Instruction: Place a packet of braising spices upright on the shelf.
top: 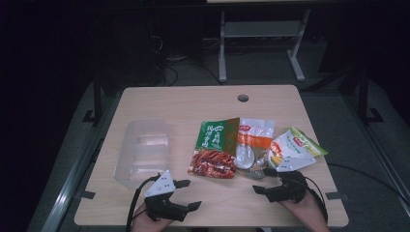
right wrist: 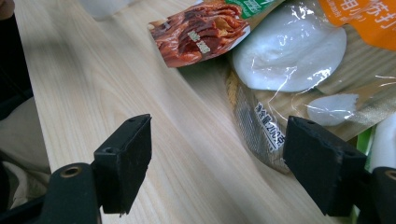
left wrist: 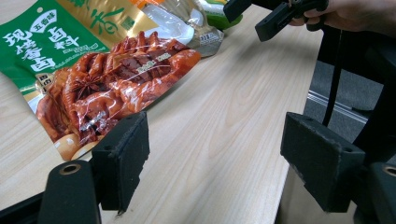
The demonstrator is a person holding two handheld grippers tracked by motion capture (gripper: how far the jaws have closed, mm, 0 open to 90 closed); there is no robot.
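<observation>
With both my grippers, left [top: 189, 194] and right [top: 265, 180], gaping empty, I'd pinch the red packet [top: 212, 162] by its near edge.

Green-and-red pouch [left wrist: 70, 60] reads "现卤卤料"; clear pouch [right wrist: 299, 84] "200克".

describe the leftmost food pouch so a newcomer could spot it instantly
On the wooden table, three food pouches lie in a row right of the clear plastic tray. The green-and-red pouch is the one nearest that tray. Alone among them, it has a green top with white characters and red braised meat pictured below.
</observation>
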